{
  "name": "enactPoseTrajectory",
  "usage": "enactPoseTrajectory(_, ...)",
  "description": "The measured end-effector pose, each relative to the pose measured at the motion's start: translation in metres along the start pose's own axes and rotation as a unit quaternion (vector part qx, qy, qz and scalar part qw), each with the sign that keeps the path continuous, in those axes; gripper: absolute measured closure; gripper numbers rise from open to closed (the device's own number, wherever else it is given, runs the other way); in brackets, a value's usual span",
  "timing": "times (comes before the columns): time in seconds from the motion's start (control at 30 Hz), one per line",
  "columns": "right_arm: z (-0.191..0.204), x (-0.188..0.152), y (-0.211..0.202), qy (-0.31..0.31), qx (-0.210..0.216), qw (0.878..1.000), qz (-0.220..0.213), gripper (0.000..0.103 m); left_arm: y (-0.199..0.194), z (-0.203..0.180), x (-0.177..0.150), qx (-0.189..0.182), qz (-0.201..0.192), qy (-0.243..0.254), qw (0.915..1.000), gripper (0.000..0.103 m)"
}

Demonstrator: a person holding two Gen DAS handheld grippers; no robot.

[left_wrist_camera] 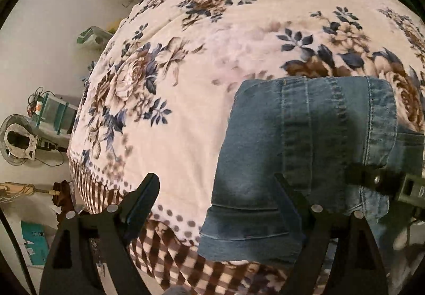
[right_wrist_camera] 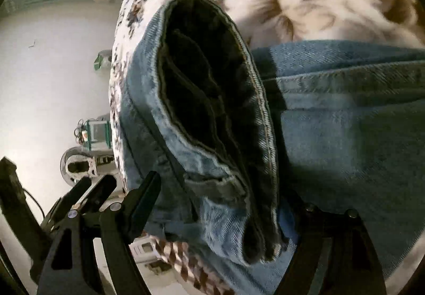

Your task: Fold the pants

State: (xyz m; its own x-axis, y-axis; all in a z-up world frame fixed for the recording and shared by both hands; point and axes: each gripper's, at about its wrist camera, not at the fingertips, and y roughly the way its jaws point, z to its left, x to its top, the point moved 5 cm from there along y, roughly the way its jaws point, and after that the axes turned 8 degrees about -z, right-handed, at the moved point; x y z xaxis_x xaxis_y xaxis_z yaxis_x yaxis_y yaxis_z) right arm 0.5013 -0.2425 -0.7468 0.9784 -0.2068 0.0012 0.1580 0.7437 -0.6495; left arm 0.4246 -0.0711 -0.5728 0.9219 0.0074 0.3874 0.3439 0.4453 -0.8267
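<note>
Blue denim pants [left_wrist_camera: 305,148] lie folded on a floral blanket [left_wrist_camera: 199,42] near the bed's front edge. My left gripper [left_wrist_camera: 215,186] is open above the blanket, its right finger over the denim's hem end and its left finger over bare blanket. In the right wrist view the pants' open waistband [right_wrist_camera: 207,109] fills the middle, stacked layers showing. My right gripper [right_wrist_camera: 220,188] is open with its fingers on either side of the stacked waistband edge; the right finger is partly hidden by the denim. The right gripper [left_wrist_camera: 382,183] also shows in the left wrist view, over the pants.
The bed edge with a checked blanket border [left_wrist_camera: 170,249] drops to a pale floor on the left. On the floor stand a fan [left_wrist_camera: 18,140], a green crate [left_wrist_camera: 53,111], a bag [left_wrist_camera: 93,36] and a teal box [left_wrist_camera: 34,244].
</note>
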Motion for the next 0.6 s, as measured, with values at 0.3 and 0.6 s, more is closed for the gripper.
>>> enactPoseTrajectory(0.3, 0.014, -0.006, -0.059, -0.003, -0.003, 0.998, -0.068, 0.081, -0.004, 0.003, -0.005, -0.004, -0.001, 0.008, 1.0000, 0.019)
enactPoseTrajectory(0.6, -0.023, -0.028, -0.198, 0.049, -0.029, 0.986, -0.159, 0.081, -0.026, 0.001, 0.007, -0.045, -0.017, -0.015, 0.9987, 0.019)
